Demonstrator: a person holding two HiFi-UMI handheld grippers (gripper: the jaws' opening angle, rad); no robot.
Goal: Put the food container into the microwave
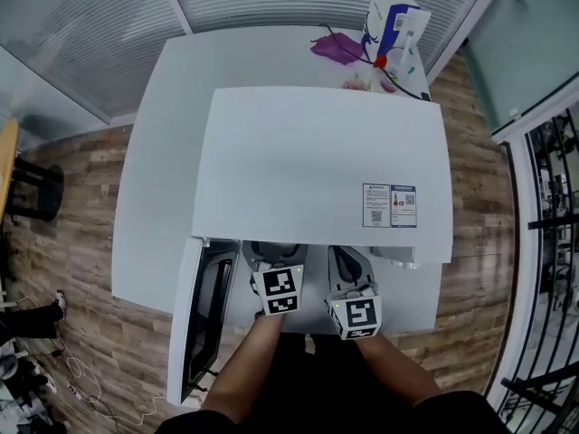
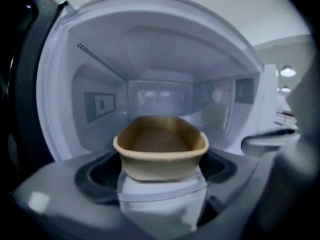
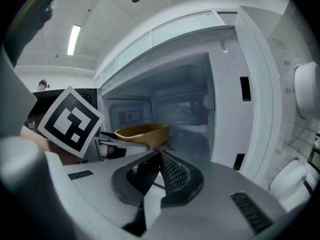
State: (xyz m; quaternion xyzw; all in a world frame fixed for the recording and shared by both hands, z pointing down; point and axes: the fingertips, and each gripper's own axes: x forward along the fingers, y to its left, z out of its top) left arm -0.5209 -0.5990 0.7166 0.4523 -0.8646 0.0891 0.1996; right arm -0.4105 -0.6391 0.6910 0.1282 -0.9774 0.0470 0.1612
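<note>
Left hand-held gripper (image 2: 162,181) pinches tan oblong food container (image 2: 161,151) by its near wall; likely light, stiff. Right hand-held gripper (image 3: 159,176) pressed together, empty.

The dark-windowed door (image 1: 201,319) of the white microwave (image 1: 317,170) is hanging open at the left, walling that side. The tan rounded food container (image 2: 161,151) is filling the mouth's middle; the cavity (image 2: 160,96) behind is lying free.
</note>
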